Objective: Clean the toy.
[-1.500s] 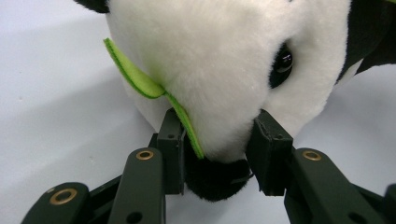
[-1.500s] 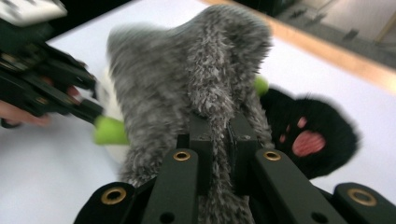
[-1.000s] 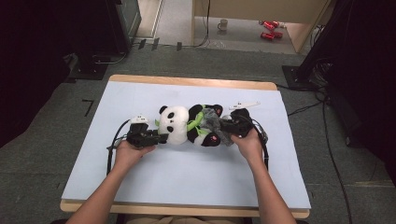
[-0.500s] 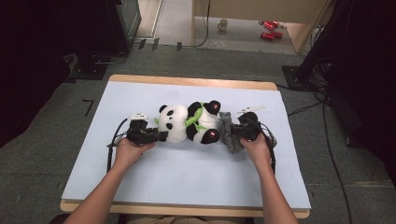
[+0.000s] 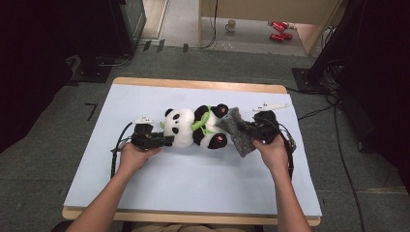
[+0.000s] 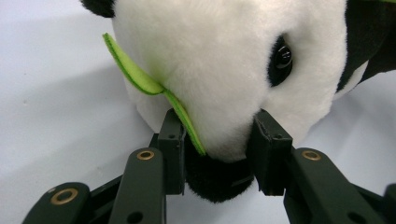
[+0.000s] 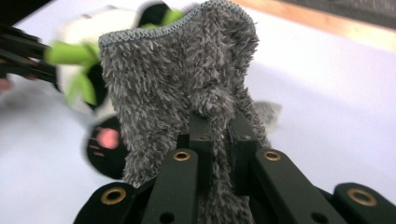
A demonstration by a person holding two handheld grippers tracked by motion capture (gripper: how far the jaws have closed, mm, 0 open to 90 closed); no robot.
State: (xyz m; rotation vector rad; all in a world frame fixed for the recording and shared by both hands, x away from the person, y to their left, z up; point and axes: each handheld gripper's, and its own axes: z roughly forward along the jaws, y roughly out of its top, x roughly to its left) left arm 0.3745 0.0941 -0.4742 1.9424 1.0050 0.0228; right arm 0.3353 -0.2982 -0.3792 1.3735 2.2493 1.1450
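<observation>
A black-and-white plush panda [image 5: 196, 128] with a green leaf and scarf lies on its side in the middle of the table. My left gripper [image 5: 164, 140] is shut on its head; in the left gripper view the jaws pinch the muzzle [image 6: 219, 154] beside the green leaf [image 6: 140, 77]. My right gripper [image 5: 247, 130] is shut on a grey fluffy cloth [image 5: 237, 129], held lifted just right of the panda's feet. In the right gripper view the cloth [image 7: 182, 79] hangs upright between the jaws, with the panda [image 7: 93, 84] blurred behind it.
The white sheet [image 5: 193, 179] covers the wooden table [image 5: 203, 86]; its near half is bare. Cables trail from both grippers over the mat. Black stands, a mug [image 5: 231, 24] and red cans [image 5: 278, 30] sit on the floor beyond.
My right gripper has pulled the grey cloth off the panda's legs, rightward and up. The panda's feet now show. The left gripper and the panda's head have stayed put.
</observation>
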